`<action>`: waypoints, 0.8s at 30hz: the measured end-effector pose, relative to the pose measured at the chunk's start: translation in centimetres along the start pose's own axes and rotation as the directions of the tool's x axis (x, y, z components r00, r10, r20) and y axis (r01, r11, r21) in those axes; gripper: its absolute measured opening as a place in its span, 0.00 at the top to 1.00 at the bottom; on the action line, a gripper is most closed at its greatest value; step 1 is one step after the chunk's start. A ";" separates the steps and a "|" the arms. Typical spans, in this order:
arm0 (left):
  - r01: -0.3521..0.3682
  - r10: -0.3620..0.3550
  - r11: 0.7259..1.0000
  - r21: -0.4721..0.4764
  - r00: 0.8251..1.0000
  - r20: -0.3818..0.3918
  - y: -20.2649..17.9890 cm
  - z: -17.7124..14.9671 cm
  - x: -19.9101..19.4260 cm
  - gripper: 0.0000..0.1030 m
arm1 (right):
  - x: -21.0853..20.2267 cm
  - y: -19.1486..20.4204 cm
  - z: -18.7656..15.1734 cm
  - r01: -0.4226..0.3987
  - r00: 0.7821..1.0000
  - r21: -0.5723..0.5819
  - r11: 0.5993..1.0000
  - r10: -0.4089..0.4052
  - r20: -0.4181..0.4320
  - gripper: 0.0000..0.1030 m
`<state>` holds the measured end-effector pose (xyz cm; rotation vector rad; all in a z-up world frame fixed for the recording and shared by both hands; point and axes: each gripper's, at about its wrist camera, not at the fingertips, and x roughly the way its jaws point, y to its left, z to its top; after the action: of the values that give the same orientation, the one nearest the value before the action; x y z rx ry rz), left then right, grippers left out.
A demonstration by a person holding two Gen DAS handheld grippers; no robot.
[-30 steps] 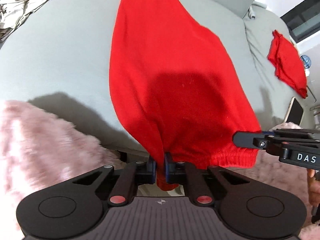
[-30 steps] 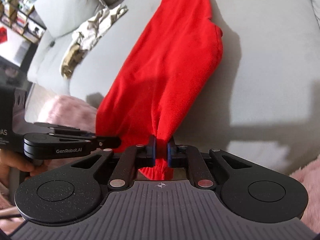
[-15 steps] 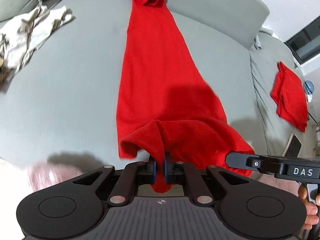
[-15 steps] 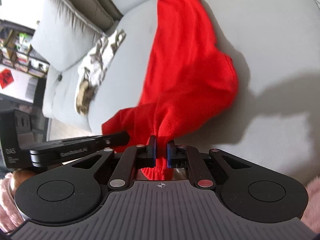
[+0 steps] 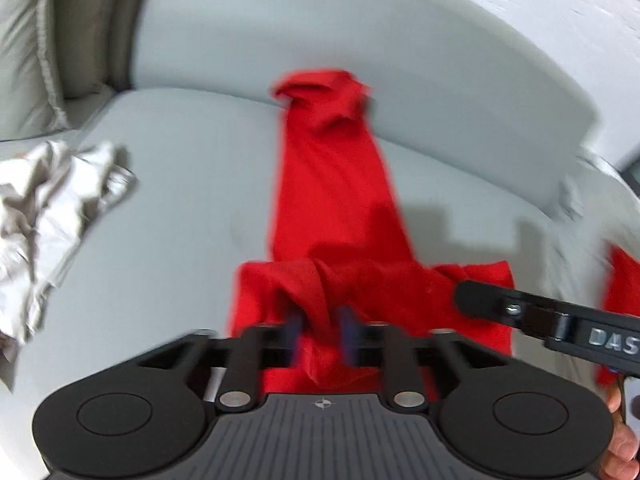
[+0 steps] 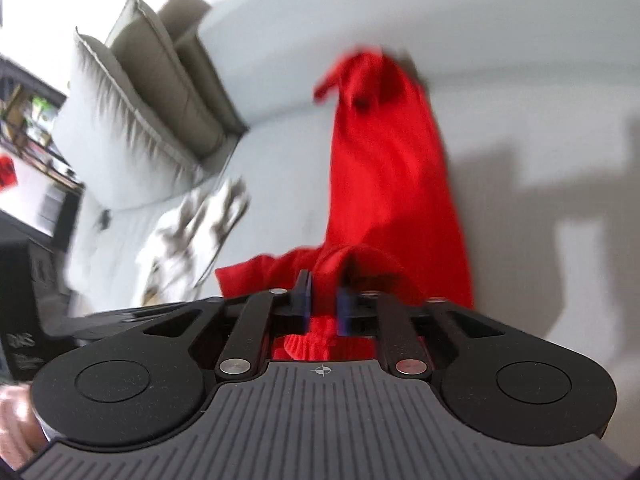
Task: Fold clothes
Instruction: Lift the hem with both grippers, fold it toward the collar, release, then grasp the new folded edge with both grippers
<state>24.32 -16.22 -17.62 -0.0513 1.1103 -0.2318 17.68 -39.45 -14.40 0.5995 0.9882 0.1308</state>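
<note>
A long red garment [image 5: 336, 200] lies stretched along the grey sofa seat [image 5: 180, 200], its far end bunched against the backrest. Its near hem is doubled forward over the body. My left gripper [image 5: 320, 320] has its jaws parted, and a loose fold of the hem sits between them. The right gripper [image 6: 324, 300] is shut on the other hem corner, with red cloth [image 6: 392, 184] pinched between its pads. The right gripper's finger [image 5: 480, 300] reaches in from the right in the left wrist view. Both views are motion-blurred.
A crumpled beige garment [image 5: 52, 208] lies on the seat to the left, also in the right wrist view as a beige garment [image 6: 192, 232]. Another red item [image 5: 620, 288] sits at the right edge. Cushions [image 6: 132, 128] stand at the far left, and a hand [image 5: 620, 452] holds the right tool.
Both grippers carried the hem up and forward over the sofa, doubling the garment onto itself. The left jaws have spread wider than half a second ago.
</note>
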 end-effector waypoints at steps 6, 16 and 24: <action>-0.029 0.031 0.998 -0.063 0.999 0.036 3.3 -3.1 1.6 0.34 | 1.2 -2.5 1.3 0.093 0.994 -0.015 0.996 -0.092 0.054 0.36; 0.106 -0.106 0.994 0.009 0.994 0.005 4.5 -9.2 0.2 0.38 | 1.6 -6.2 -3.6 0.165 0.986 -0.055 0.985 -0.167 -0.023 0.42; 0.145 -0.159 0.957 0.250 0.986 0.039 3.3 -13.0 -1.4 0.50 | 1.2 -4.5 -10.4 0.190 0.980 -0.338 0.922 -0.199 0.007 0.56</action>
<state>12.62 -11.74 -22.73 0.0777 1.0126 -0.5020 9.19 -38.48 -21.91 0.1827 1.0186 0.1289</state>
